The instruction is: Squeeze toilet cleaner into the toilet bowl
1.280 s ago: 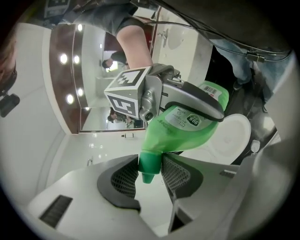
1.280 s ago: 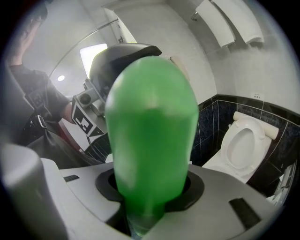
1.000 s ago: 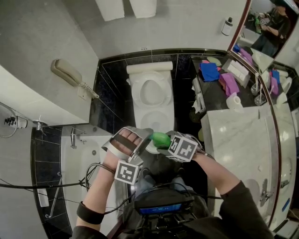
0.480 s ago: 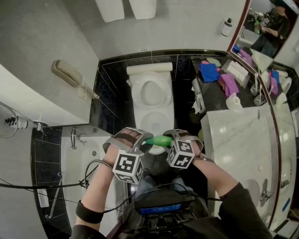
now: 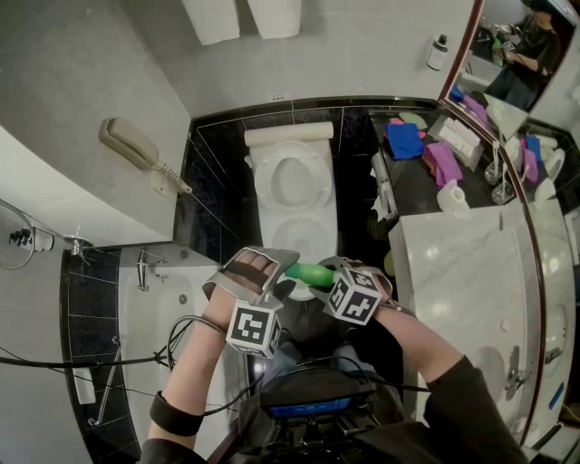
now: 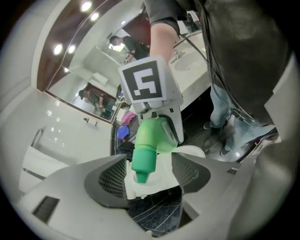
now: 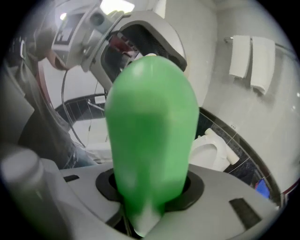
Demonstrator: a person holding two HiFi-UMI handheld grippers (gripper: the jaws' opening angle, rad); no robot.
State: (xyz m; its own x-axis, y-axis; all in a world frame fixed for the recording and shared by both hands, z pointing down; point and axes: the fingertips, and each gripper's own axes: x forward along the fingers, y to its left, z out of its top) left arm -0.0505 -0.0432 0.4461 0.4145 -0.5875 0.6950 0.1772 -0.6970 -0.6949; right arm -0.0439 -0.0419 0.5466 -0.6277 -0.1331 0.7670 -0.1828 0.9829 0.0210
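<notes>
The glossy green plastic bottle (image 5: pixel 313 272), bulbous with a stepped cap (image 6: pixel 142 161), lay crosswise, cap pointing left (between the jaws of the left gripper (image 6: pixel 151 180), just opening and clear of it); the right gripper (image 7: pixel 149 199) clamped its body.

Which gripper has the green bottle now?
The right gripper, shut on the bottle. The left gripper has just been opening its jaws; the cap sits between them, unpressed.

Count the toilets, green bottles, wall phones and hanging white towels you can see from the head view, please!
White ceramic toilet: 1
Green plastic cleaner bottle: 1
Beige wall telephone: 1
White hanging towels: 2
Total: 5
</notes>
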